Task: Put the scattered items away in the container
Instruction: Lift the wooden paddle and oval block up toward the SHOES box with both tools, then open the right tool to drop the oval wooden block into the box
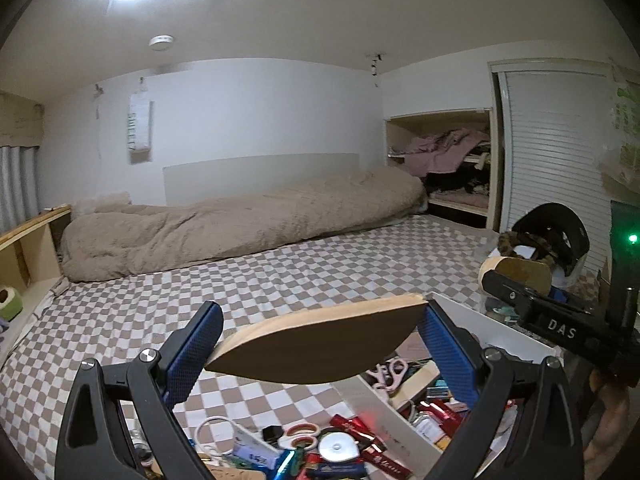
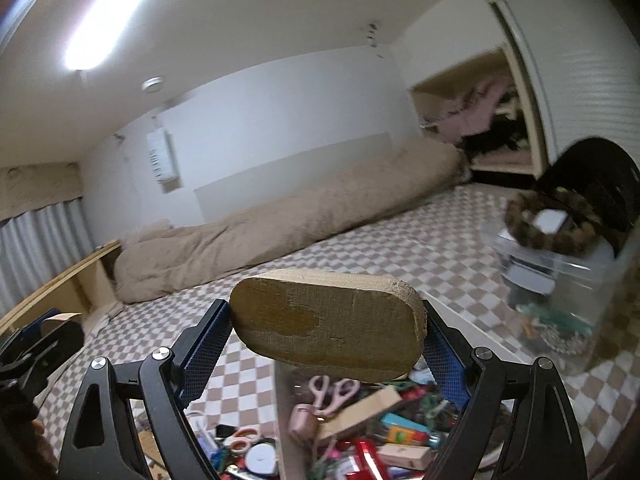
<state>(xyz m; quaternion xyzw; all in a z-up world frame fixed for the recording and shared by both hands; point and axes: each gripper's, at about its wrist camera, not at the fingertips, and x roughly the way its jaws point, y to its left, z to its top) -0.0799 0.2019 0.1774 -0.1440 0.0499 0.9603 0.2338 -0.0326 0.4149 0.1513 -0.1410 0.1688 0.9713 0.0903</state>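
Observation:
My left gripper is shut on a pale tan roll of tape, its blue pads pressing both ends. My right gripper is shut on a wider brown roll of tape and hangs over the white container. The container holds pink scissors, boxes and red packs. Scattered items lie on the checked bedcover left of it: orange-handled scissors, a white disc, red packets. The right gripper also shows at the right of the left wrist view, and the left gripper at the right wrist view's left edge.
A clear plastic bin with a leopard-print scrunchie and a black cap stands right of the container. A rolled beige duvet lies along the far wall. There is an open closet at the back right and a low wooden shelf on the left.

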